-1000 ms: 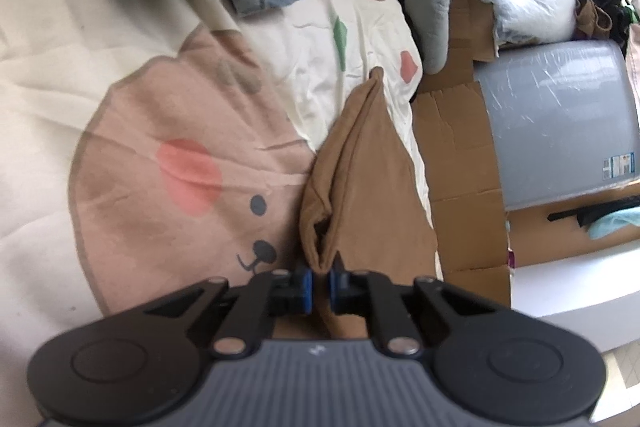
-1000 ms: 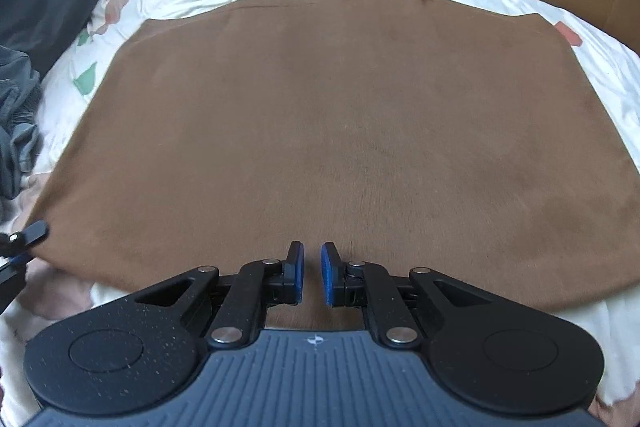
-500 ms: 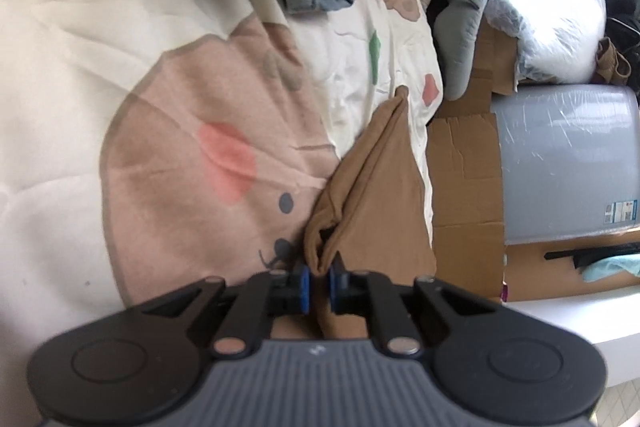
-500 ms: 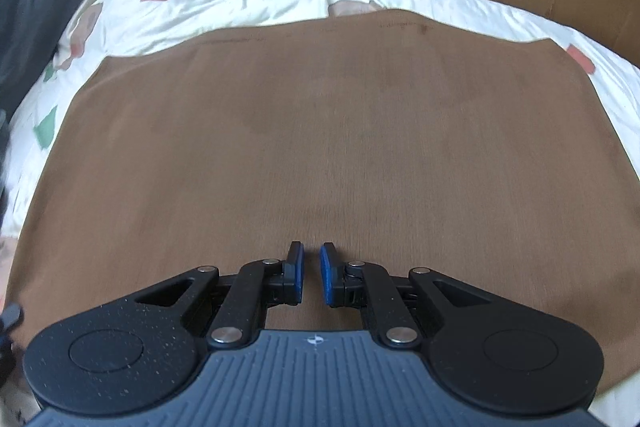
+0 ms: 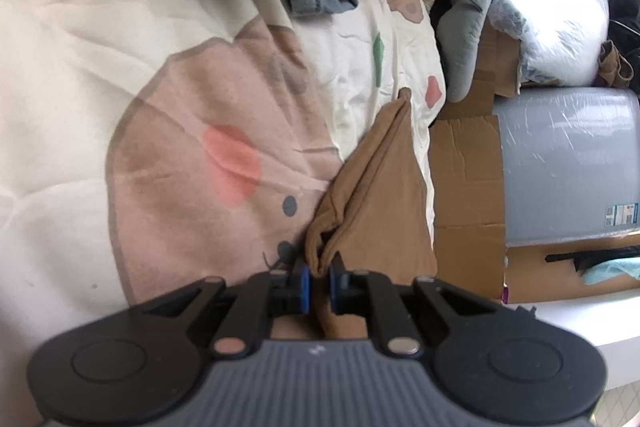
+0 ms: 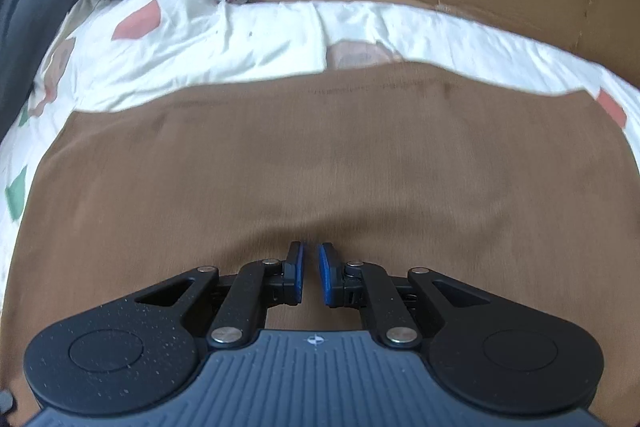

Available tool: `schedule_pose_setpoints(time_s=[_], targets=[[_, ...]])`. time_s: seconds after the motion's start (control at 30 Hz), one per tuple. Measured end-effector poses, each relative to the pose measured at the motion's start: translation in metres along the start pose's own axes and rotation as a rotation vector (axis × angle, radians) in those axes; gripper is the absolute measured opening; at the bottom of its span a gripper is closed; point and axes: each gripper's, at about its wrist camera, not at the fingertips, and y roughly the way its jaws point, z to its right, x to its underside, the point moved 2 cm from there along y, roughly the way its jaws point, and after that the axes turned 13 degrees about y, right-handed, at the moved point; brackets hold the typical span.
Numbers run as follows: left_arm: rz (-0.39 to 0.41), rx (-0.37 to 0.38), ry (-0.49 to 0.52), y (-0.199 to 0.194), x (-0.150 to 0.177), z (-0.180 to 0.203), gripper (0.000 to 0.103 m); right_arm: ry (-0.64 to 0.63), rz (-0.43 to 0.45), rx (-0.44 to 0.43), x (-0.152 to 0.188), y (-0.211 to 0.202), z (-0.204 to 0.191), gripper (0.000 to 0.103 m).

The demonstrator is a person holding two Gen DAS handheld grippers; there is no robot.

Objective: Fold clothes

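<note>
Now, L wrist: left gripper [image 5: 317,281] clamps brown garment [image 5: 380,195] corner, near bed [image 5: 80,67] edge | R wrist: right gripper [image 6: 310,279] pads barely apart, grip unclear; cloth spread flat | tip: keep both edges level, taut.

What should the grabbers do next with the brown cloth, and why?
Probably carry the pinched edge across and lay it down. The left gripper is shut on a bunched edge of the brown cloth, lifted off the bear-print bedsheet. The right gripper sits nearly shut over the cloth's flat part, so the fold looks half made.
</note>
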Motion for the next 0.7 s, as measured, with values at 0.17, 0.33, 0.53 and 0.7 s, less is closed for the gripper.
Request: schedule_pose_setpoints(time_s=[0.17,0.33,0.53,0.7], targets=[[-0.003,0.0,0.001,0.0,-0.001,-0.001,0.009,0.009,0.024,0.009,-0.025,0.017,-0.002,0.014],[-0.007,-0.003,0.004,0.001,-0.002,0.0,0.009,0.01,0.034,0.01,-0.048,0.035,-0.008,0.014],[-0.008,-0.01,0.011,0.0,-0.002,0.002,0.009,0.01,0.035,-0.003,-0.07,0.049,-0.014,0.014],[-0.015,-0.017,0.037,0.001,-0.004,0.004,0.009,0.005,0.032,-0.017,-0.085,0.055,-0.017,0.015]])
